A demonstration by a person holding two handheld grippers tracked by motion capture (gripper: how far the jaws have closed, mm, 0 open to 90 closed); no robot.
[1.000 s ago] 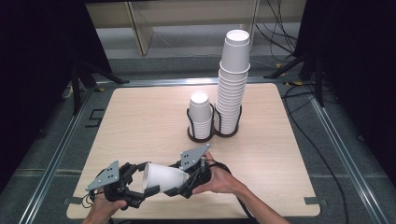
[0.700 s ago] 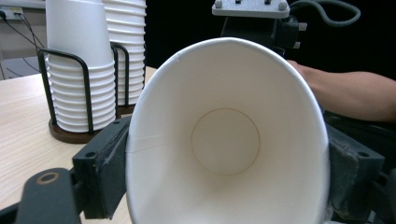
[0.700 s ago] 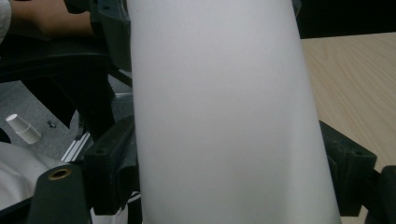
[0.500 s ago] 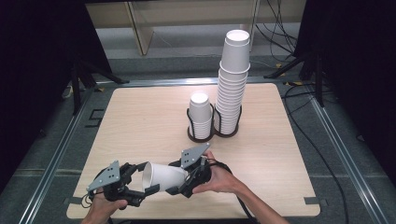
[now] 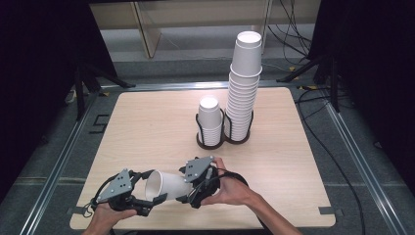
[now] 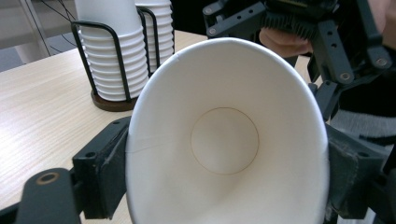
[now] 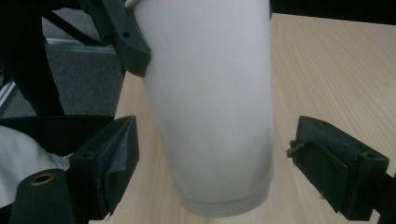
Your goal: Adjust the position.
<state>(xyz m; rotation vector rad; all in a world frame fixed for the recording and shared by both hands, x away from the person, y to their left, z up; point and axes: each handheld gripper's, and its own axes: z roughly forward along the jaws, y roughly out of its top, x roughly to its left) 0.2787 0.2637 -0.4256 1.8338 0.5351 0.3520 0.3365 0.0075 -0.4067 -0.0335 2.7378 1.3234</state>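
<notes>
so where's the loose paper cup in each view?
High view: cup lies on its side at bottom centre, between both grippers.
Left gripper view: cup at centre, mouth toward the camera, rim pinched by the jaws.
Right gripper view: cup at centre, base toward the camera, jaws apart on either side.
Shared landmark: the table.

White paper cup (image 5: 169, 184), black jaws, black wire cup holder (image 5: 223, 128), pale wood-grain table (image 5: 147, 127).

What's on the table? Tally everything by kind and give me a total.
Loose paper cup: 1
Cup stacks: 2, tall stack and short stack
Wire holder: 1
Grippers: 2, left gripper and right gripper
Total: 6
</notes>
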